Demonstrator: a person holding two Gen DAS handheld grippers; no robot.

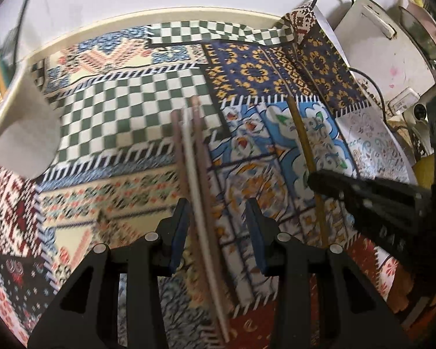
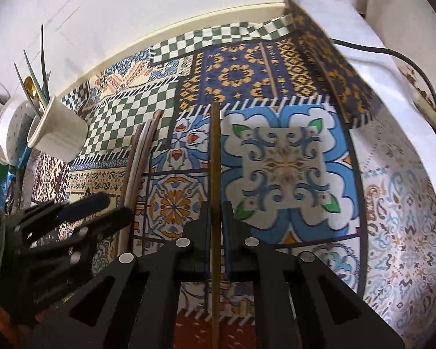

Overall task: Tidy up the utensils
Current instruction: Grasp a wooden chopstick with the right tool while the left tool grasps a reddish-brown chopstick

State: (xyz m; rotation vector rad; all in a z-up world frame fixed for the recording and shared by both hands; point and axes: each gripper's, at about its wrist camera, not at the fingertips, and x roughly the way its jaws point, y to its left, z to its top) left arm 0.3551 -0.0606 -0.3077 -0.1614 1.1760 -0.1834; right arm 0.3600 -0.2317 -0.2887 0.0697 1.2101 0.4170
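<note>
Clamping tight, right gripper (image 2: 216, 203) pinching a single brown chopstick (image 2: 215, 151) between its pads, left gripper (image 1: 218, 218) partly spread around a bundle of chopsticks (image 1: 193, 151) (whether it grips them is unclear), both above the patchwork tablecloth (image 2: 284, 160), white cup (image 2: 58, 133) of utensils at left.

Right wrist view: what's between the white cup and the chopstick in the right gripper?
Between white cup and chopstick: a bundle of chopsticks, left gripper at its lower end. Shows in right wrist view.
</note>
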